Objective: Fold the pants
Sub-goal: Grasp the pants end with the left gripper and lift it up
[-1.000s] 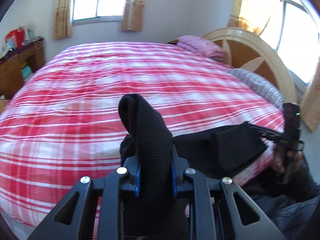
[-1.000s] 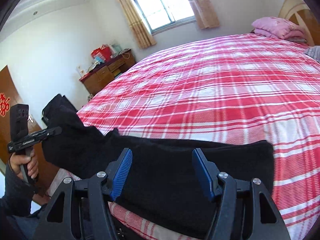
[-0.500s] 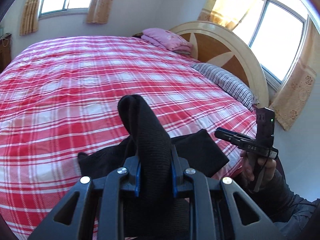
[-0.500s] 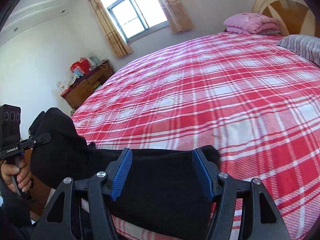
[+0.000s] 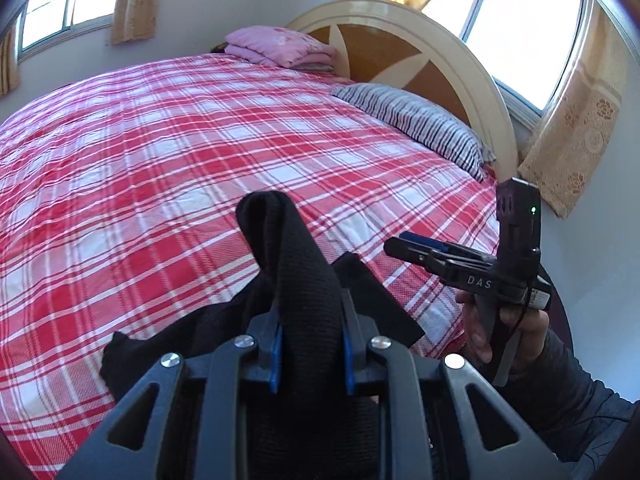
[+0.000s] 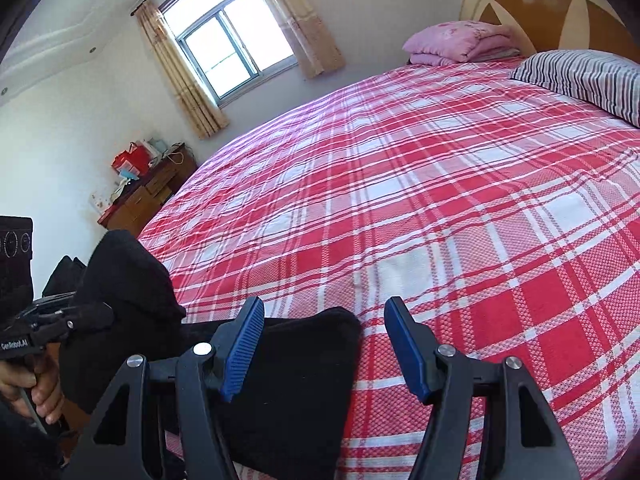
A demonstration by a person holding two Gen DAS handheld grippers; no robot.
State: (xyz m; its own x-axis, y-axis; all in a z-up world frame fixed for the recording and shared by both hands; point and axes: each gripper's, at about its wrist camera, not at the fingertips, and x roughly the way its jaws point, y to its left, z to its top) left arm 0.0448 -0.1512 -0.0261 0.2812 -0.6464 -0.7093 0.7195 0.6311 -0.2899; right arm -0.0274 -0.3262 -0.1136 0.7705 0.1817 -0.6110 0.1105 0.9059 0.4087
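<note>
The black pants (image 5: 280,240) lie bunched along the near edge of the red plaid bed (image 5: 160,152). My left gripper (image 5: 310,320) is shut on a thick fold of them that sticks up between its blue pads. In the right wrist view my right gripper (image 6: 324,344) stands open just above the pants (image 6: 296,380), whose right edge ends between its fingers, with no pad pressing the cloth. My left gripper (image 6: 100,314) shows at the far left with the raised black fold. The right gripper (image 5: 408,245) shows at the right of the left wrist view, held by a hand (image 5: 480,328).
A striped pillow (image 5: 420,124) and a folded pink blanket (image 5: 280,46) lie by the curved headboard (image 5: 440,40). A wooden desk (image 6: 148,196) with red bags stands beyond the bed's far left corner. Windows with curtains are on two walls.
My left gripper has carried its fold of the pants to the right, toward the right gripper. The cloth spread on the bed has grown shorter, and both views have swung toward the headboard.
</note>
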